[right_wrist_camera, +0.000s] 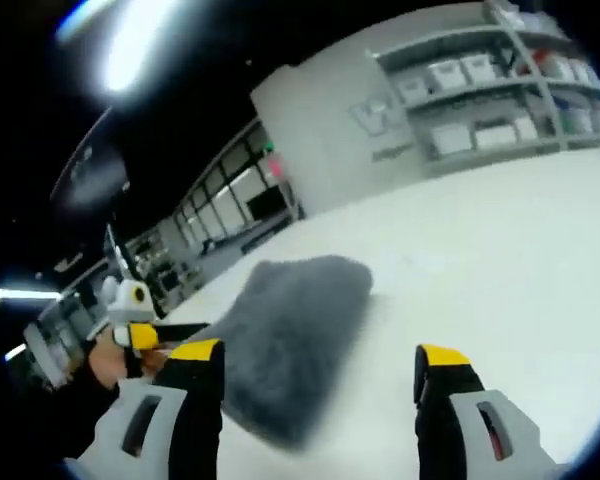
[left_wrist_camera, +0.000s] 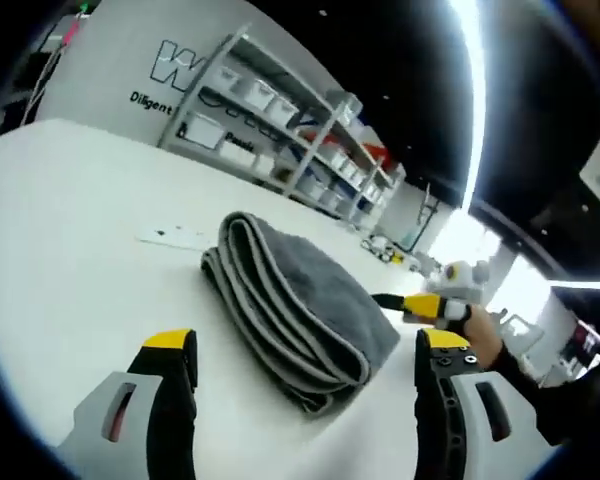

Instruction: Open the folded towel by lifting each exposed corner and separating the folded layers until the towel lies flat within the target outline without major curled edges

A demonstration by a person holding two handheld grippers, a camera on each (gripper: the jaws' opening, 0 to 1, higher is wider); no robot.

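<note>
Towel [left_wrist_camera: 295, 305] lies folded at frame centre on the table [left_wrist_camera: 60, 260], just beyond the left gripper [left_wrist_camera: 305, 375], whose jaws are spread and empty. Right gripper [right_wrist_camera: 320, 385], likewise spread, hovers beside it. Pinching several layers together would likely drag the whole stack.

White table [left_wrist_camera: 60, 260], shelving with bins [left_wrist_camera: 280, 110], lettered wall [right_wrist_camera: 380, 115]

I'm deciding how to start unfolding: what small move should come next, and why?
Probably lower the open left gripper to the stacked edges of the folded towel and pinch the top layer. The towel lies fully folded on the table, and both grippers hold nothing.
</note>
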